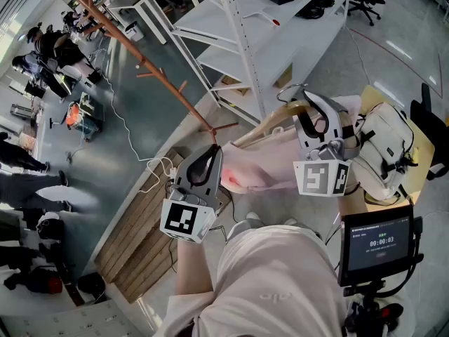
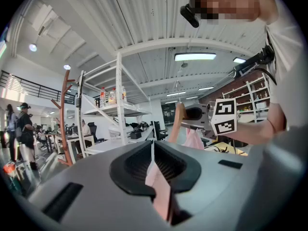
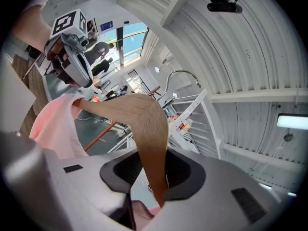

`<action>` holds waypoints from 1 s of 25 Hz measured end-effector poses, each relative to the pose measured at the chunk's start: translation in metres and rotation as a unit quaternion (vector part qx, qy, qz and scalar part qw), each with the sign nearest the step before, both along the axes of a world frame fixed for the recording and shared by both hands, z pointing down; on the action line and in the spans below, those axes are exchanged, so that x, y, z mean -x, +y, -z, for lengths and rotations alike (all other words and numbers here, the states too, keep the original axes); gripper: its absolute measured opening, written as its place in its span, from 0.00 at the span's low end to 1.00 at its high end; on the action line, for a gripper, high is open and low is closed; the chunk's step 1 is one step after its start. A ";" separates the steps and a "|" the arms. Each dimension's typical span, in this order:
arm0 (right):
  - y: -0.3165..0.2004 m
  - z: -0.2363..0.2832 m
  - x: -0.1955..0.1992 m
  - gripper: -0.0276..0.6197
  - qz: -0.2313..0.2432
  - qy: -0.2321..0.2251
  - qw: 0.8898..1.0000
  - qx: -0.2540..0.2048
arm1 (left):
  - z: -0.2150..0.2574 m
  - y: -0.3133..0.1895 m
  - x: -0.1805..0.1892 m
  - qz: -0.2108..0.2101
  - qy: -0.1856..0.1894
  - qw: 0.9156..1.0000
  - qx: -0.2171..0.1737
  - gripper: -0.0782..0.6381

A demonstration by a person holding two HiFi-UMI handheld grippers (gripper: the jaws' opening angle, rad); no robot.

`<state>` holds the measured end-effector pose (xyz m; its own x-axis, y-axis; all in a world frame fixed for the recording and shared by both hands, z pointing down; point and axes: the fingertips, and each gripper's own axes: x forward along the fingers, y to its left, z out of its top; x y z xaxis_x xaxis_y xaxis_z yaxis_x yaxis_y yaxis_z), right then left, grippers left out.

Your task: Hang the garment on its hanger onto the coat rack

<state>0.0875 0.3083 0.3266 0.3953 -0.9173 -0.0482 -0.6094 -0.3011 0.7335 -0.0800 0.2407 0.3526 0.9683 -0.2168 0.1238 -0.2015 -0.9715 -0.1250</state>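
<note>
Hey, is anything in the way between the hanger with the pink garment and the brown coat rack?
Nothing visible stands between the wooden hanger, carrying the pink garment, and the coat rack in the head view. The white shelving stands close beside the rack, so it may crowd the approach from that side.

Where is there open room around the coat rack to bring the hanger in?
Free: the coat rack's bare pegs and the grey floor left of it. Crowded: the white shelving unit close on its right, the bag covering the table.
</note>
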 end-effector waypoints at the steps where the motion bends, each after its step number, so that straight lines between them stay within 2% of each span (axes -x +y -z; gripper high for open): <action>1: -0.003 0.003 0.004 0.25 0.002 0.002 1.000 0.001 | 0.002 -0.003 0.006 0.002 -0.002 1.000 -0.005 0.12; 5: -0.024 0.009 0.015 0.25 0.014 0.008 1.000 0.002 | 0.000 -0.020 0.021 0.018 -0.008 1.000 -0.013 0.12; 10: -0.078 0.008 0.036 0.25 0.059 0.009 0.998 0.003 | -0.011 -0.060 0.039 0.050 -0.004 0.999 -0.003 0.12; 20: -0.235 0.011 0.074 0.25 0.111 0.003 0.994 -0.003 | -0.009 -0.202 0.084 0.103 0.025 0.994 0.004 0.12; 25: -0.306 0.029 0.079 0.25 0.124 0.002 0.992 -0.029 | 0.004 -0.264 0.108 0.128 0.030 0.991 -0.015 0.12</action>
